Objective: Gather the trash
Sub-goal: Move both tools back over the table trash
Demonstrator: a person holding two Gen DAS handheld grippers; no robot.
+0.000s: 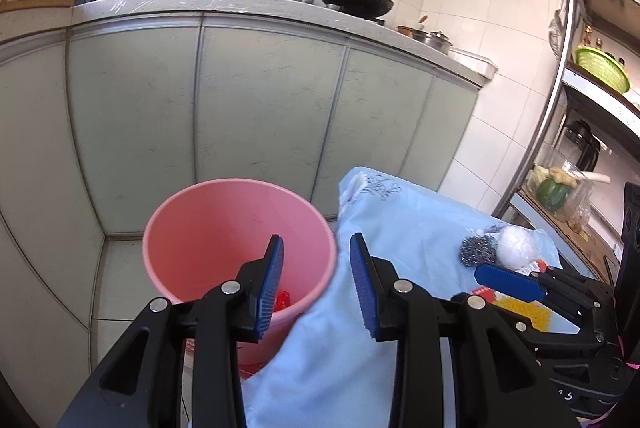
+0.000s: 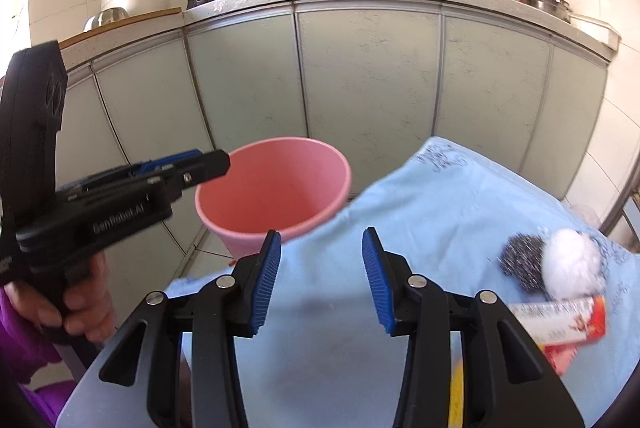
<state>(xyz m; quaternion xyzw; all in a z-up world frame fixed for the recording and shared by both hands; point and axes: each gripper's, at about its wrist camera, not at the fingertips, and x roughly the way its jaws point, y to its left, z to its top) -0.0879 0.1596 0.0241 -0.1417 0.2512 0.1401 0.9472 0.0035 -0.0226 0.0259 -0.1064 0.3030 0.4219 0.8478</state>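
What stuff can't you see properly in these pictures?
- Bottom of the pink bucket: in the left wrist view the left hand-held gripper covers most of a red thing inside; the right wrist view doesn't see down that far.
- Yellow item: mostly behind the right hand-held gripper, so unclear what it is.
- Red-and-white packet: print blurred.
- Table under the blue cloth: fully covered.
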